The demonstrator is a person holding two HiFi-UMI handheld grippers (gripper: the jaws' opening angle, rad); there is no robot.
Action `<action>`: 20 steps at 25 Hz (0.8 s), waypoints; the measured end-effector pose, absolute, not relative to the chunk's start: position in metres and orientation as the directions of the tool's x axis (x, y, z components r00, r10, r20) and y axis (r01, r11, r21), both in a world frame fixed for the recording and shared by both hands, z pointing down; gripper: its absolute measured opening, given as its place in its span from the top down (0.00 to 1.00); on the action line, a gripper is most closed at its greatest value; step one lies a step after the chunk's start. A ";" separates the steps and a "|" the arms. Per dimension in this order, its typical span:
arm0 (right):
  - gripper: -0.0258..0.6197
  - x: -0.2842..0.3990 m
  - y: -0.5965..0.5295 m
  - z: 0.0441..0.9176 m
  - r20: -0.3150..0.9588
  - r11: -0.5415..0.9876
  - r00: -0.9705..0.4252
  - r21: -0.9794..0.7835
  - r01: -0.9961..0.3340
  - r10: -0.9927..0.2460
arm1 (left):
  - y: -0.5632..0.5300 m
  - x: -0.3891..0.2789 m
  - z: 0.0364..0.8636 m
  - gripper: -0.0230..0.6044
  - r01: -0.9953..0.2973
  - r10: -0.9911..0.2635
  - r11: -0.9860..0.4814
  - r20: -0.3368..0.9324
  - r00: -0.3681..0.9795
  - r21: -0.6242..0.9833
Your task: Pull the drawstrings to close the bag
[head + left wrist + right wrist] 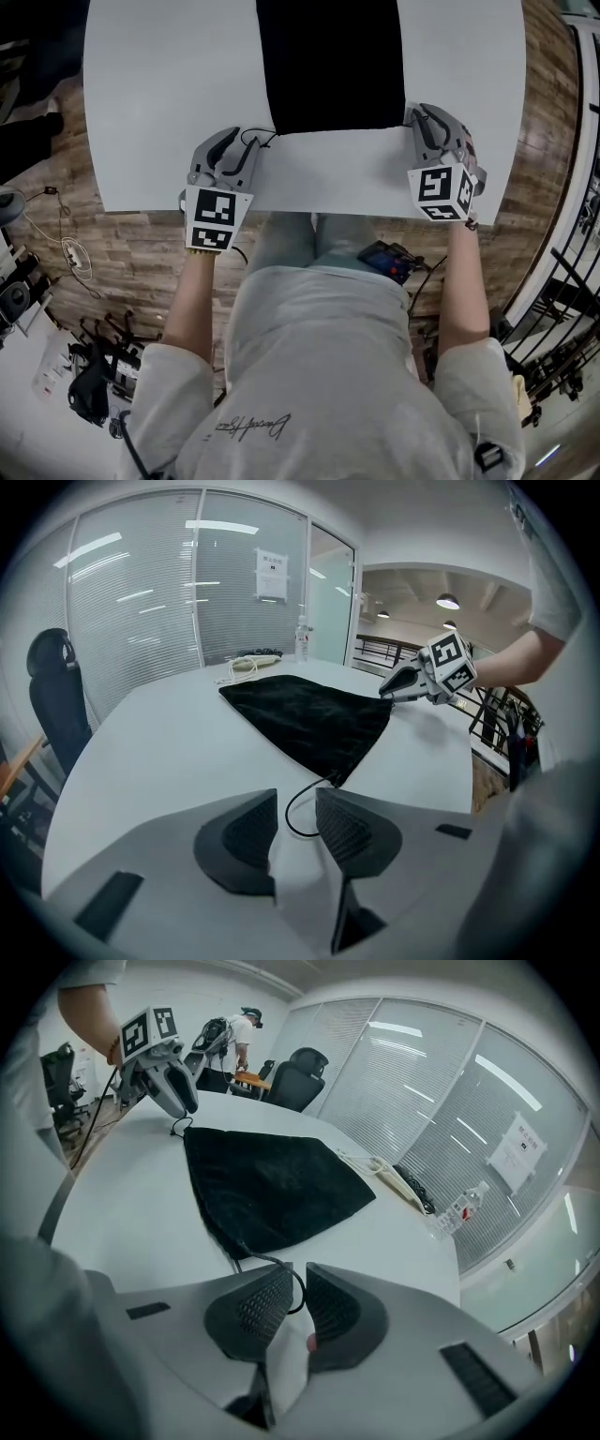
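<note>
**A:** What does the head view give you?

**B:** The black drawstring bag [328,66] lies flat on the white bench [159,94]. The left hand-held gripper [246,141] sits at its near left corner and the right hand-held gripper [419,118] at its near right corner.

**A:** And the left gripper view?

**B:** The jaws are apart and hold nothing. The left cord loop [286,819] lies on the bench between their tips and runs to the bag's corner.

**A:** The right gripper view?

**B:** The jaws are only narrowly apart. The right cord loop [272,1258] curls into the gap, and as far as I can judge it is not pinched.

**A:** So how should this step be done well?

**B:** I'd close each pair squarely on its cord, well onto the ribbed pads. Then draw both outward, evenly and low, so the mouth gathers and the bag doesn't slide.
</note>
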State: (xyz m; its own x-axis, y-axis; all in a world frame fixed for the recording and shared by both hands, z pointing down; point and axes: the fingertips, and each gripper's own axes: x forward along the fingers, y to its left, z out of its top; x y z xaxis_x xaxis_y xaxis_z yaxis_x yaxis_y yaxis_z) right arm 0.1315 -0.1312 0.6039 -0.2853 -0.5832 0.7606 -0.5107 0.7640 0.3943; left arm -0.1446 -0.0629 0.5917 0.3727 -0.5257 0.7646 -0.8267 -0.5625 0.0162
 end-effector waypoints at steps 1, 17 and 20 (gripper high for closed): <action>0.88 0.131 -0.131 0.603 0.756 0.761 -0.288 0.395 -0.515 -0.588 | -0.063 -0.145 0.593 0.75 -0.822 -0.524 -0.569 0.769 0.367 0.005; 0.91 0.129 -0.130 0.593 0.732 0.739 -0.303 0.388 -0.551 -0.610 | -0.071 -0.146 0.614 0.73 -0.782 -0.509 -0.609 0.822 0.255 -0.135; 0.91 0.130 -0.130 0.592 0.730 0.735 -0.304 0.384 -0.559 -0.612 | -0.073 -0.149 0.613 0.74 -0.797 -0.552 -0.578 0.804 0.223 -0.175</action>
State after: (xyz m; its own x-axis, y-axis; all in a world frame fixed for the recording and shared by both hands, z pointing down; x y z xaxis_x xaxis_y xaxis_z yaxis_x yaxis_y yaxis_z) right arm 0.1303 -0.1299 0.5915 -0.3039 -0.6120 0.7301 -0.5589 0.7352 0.3836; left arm -0.1488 -0.0732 0.6125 0.2231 -0.5519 0.8035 -0.7973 -0.5775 -0.1753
